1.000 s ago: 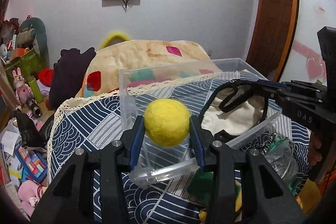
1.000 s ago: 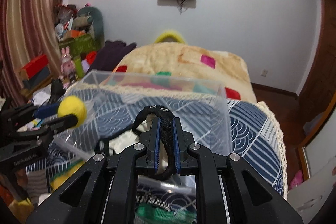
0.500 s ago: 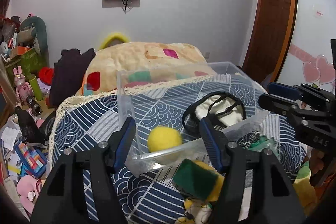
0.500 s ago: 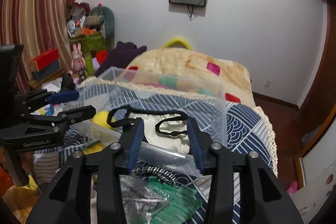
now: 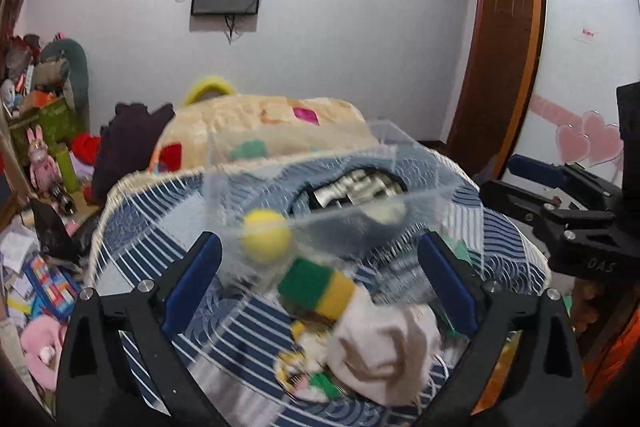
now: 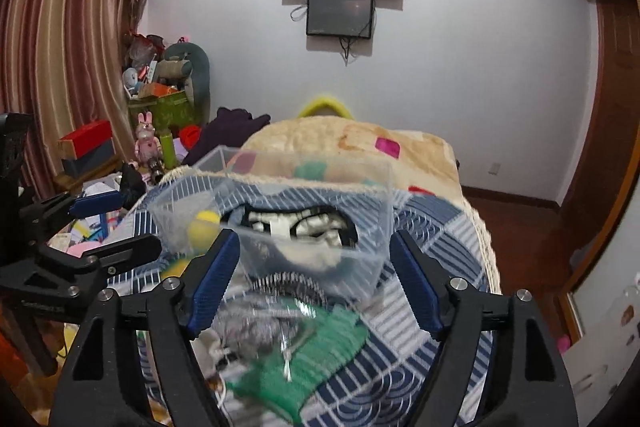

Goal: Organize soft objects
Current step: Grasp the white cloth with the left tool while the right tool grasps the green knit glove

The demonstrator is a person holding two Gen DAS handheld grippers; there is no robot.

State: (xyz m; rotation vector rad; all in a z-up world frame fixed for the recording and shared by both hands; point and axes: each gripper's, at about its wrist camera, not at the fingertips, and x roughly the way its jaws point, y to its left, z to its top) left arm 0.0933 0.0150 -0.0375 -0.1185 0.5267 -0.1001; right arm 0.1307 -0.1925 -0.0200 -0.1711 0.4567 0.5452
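At frame centre, the clear plastic bin (image 5: 320, 203) holds the yellow felt ball (image 5: 266, 235) at left and the black-trimmed white cloth (image 5: 356, 187) at right; the green-and-yellow sponge (image 5: 316, 287) lies before it.

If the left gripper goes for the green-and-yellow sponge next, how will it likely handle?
The green-and-yellow sponge looks like a foam block, so it is probably light and squashes under the left gripper. Its flat faces suggest no rolling. It leans on a white cloth, so it may shift when nudged.

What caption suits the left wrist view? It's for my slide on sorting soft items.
Open left gripper above a green-yellow sponge, yellow ball resting inside the clear bin.
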